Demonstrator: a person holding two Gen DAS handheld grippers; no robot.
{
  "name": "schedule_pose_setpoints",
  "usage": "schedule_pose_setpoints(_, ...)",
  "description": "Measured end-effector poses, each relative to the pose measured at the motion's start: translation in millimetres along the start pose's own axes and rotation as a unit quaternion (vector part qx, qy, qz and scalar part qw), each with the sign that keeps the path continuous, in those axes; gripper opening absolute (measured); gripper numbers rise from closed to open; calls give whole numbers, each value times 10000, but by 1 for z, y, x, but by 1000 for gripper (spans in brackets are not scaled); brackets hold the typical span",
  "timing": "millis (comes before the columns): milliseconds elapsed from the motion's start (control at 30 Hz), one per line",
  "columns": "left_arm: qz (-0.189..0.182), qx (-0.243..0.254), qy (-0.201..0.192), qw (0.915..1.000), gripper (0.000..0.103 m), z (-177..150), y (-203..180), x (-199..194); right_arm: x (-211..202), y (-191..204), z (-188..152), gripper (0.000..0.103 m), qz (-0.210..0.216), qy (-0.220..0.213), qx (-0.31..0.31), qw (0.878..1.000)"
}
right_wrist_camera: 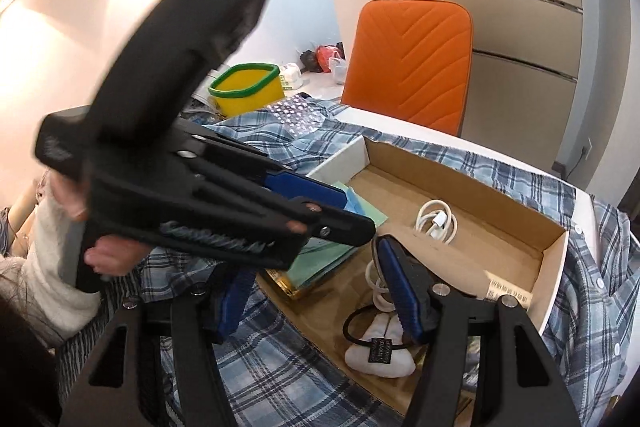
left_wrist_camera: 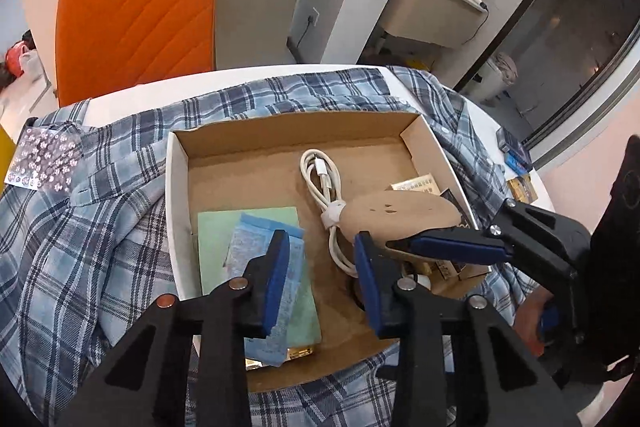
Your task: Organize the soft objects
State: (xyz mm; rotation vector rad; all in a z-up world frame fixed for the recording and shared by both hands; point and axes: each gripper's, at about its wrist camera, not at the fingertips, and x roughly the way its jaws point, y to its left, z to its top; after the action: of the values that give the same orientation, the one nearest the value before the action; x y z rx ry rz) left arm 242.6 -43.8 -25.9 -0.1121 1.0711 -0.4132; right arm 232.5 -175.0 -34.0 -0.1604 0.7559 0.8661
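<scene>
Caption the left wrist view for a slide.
Open left gripper hovers over a cardboard box holding a white cable on a plaid shirt.

Left gripper (left_wrist_camera: 322, 267) hangs over the cardboard box (left_wrist_camera: 176, 195), jaws apart, nothing between them. Box rests on a plaid shirt (left_wrist_camera: 92, 227). Inside: green sheet (left_wrist_camera: 212, 239) with a blue packet (left_wrist_camera: 260, 239), coiled white cable (left_wrist_camera: 320, 175). Right gripper (left_wrist_camera: 394, 247) enters from the right, pinching a tan pad (left_wrist_camera: 400, 213) at its near edge.

Blue-plaid shirt (left_wrist_camera: 100, 227) (orange chair (left_wrist_camera: 136, 7)) — white cable (left_wrist_camera: 324, 183)
</scene>
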Motion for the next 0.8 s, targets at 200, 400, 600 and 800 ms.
schedule_pose_setpoints(200, 34, 37, -159, 9999, 32, 2, 2, -14, 2, -3, 1, 64, -231, 81, 26, 9997)
schedule_pose_setpoints(400, -16, 159, -393, 9991, 32, 3, -2, -33, -11, 1, 2, 64, -886, 165, 250, 9956)
schedule_pose_setpoints(600, 0, 173, -819, 9965, 32, 5, -10, -54, -32, -2, 15, 64, -1543, -189, 634, 9858)
schedule_pose_setpoints(800, 128, 90, -1408, 9899, 32, 0, -15, -93, -61, -18, 35, 64, -2036, -403, 1139, 9716)
